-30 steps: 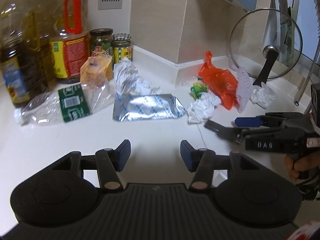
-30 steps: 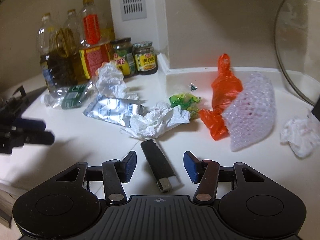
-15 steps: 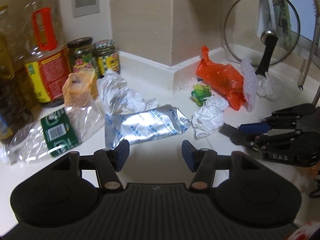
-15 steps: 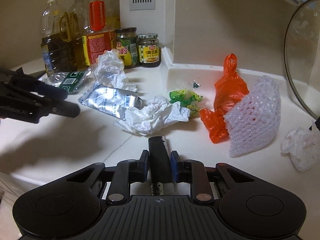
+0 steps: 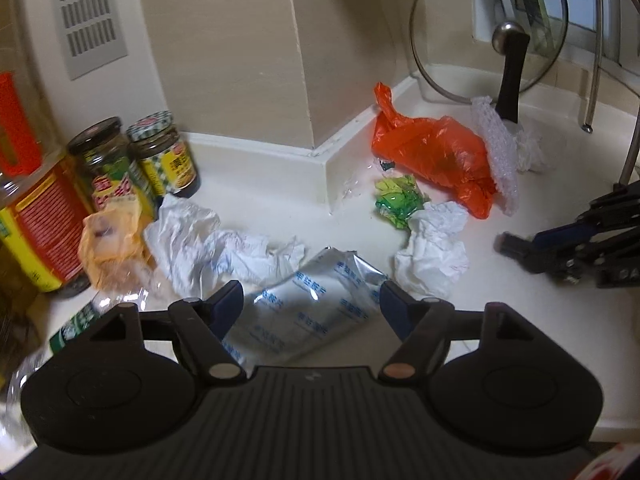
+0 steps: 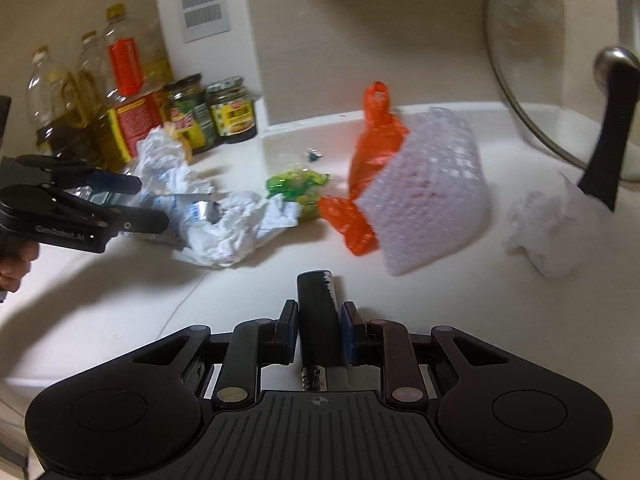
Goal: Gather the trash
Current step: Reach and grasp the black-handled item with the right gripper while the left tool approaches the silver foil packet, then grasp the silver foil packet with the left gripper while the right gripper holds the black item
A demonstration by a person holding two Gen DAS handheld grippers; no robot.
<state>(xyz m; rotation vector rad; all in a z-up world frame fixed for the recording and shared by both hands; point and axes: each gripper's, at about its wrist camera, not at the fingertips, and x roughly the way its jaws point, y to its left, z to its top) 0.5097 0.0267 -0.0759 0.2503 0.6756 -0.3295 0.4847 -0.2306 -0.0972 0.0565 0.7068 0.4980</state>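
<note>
Left and right wrist views of a white table [image 5: 280, 184] strewn with trash against its back wall. The right gripper [image 6: 319, 322] has its fingers clamped on a black lighter-shaped item [image 6: 318, 308], which projects forward from between the pads above the table's near edge. The left gripper [image 5: 311, 304] has its fingers spreading wider, with nothing pressed between them; a silver foil pouch [image 5: 304, 312] lies flat on the table directly ahead of and partly between the fingertips. Beside the pouch lie a crumpled white wrapper [image 5: 208, 240] toward the jars [image 5: 132, 156] at the table's left rear, and a crumpled white paper [image 5: 432, 256] on the other side. Farther back, near the wall corner, sit a green wrapper [image 5: 398, 200], an orange plastic bag [image 5: 432, 156] and a white foam net [image 5: 496, 160], with a glass pot lid [image 5: 488, 32] leaning at the right rear.

Probable hazards: the pouch is flat and slick, so closing fingers may slide over it or pinch only a corner, letting it slip free on lifting. A wide closure could also catch the neighbouring wrapper. The held black item is gripped at its middle and might pivot if knocked against the table.
</note>
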